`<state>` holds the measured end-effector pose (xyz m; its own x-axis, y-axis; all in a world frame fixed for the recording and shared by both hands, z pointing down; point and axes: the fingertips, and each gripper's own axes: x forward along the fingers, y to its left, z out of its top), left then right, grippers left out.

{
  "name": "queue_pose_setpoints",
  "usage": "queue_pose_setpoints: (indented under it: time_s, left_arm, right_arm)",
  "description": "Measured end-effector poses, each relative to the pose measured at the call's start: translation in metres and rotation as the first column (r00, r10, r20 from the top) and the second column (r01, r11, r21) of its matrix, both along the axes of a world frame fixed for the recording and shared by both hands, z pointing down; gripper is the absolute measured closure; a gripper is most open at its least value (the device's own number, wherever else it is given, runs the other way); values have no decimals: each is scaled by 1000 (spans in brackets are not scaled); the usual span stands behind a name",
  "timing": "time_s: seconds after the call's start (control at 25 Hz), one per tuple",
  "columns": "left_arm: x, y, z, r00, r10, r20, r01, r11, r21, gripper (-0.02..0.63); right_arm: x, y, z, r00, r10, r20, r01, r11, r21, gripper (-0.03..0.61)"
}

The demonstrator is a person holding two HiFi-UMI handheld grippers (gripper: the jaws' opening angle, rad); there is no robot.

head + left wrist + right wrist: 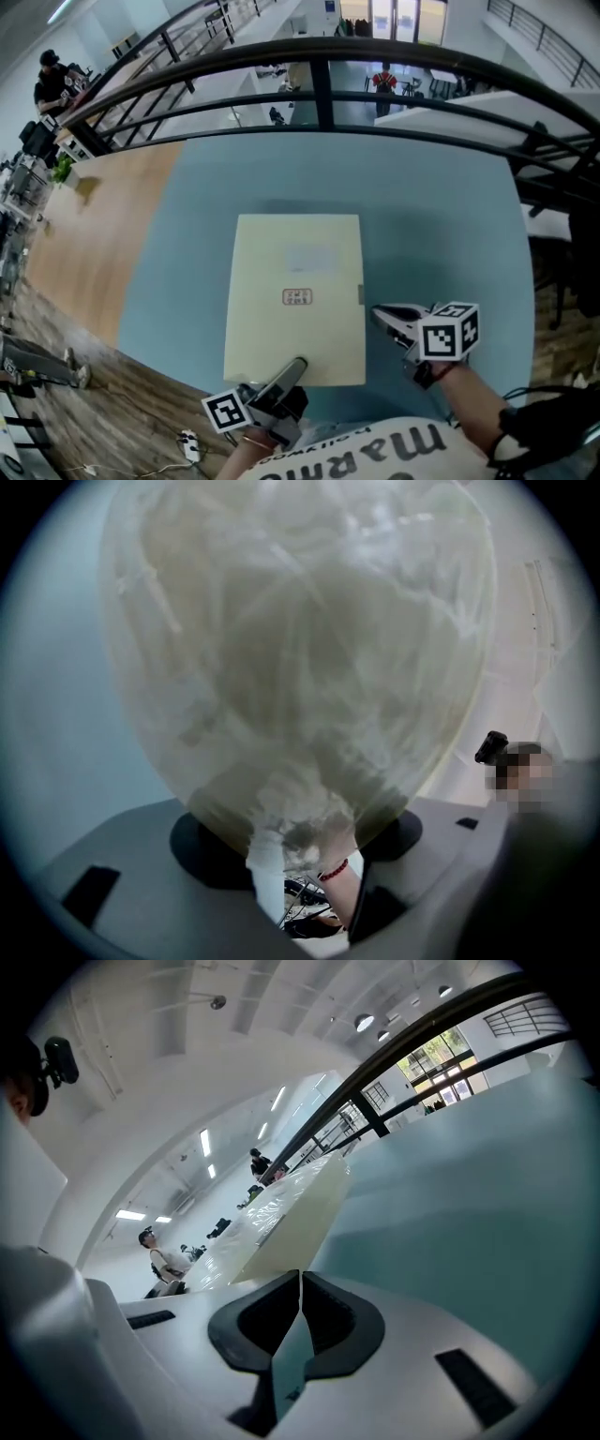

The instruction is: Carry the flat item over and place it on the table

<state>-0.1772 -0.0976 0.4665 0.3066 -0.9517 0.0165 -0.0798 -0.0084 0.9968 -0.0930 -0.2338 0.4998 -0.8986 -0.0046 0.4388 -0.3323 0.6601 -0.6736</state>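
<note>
The flat item (295,291) is a cream rectangular package in glossy clear wrap. It lies level over the blue table (441,216), with a shadow along its far edge. My left gripper (292,367) is shut on the package's near edge, one finger lying on top. In the left gripper view the package (300,649) fills the picture between that gripper's (295,832) jaws. My right gripper (378,313) sits at the package's right edge. In the right gripper view the right gripper's (300,1274) jaws are pressed together where the package's (291,1208) thin edge meets their tips.
A black railing (323,56) runs along the table's far side, with a lower floor and people beyond it. Wooden flooring (103,234) lies to the left of the table. A person (159,1260) stands far off in the right gripper view. The table (469,1222) stretches away to the right.
</note>
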Motion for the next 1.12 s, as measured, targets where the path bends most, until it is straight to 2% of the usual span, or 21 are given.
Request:
queue_pose_setpoints:
  time_s: [0.28, 0.44, 0.68, 1.12]
  left_arm:
    - [-13, -9, 16, 1000, 26, -4, -26, 999, -46, 325]
    - [-19, -9, 21, 999, 41, -18, -43, 997, -63, 325]
    - [-17, -15, 27, 996, 85, -24, -86, 994, -68, 325]
    - [-20, -16, 36, 991, 119, -68, -125, 988, -86, 325]
  right_arm:
    - [-4, -22, 15, 999, 41, -10, -41, 999, -2, 541]
    - [-14, -17, 19, 999, 41, -10, -41, 999, -7, 541]
    - [-21, -10, 25, 1000, -7, -28, 7, 1000, 15, 541]
    - [-20, -5, 30, 998, 25, -50, -25, 1000, 14, 541]
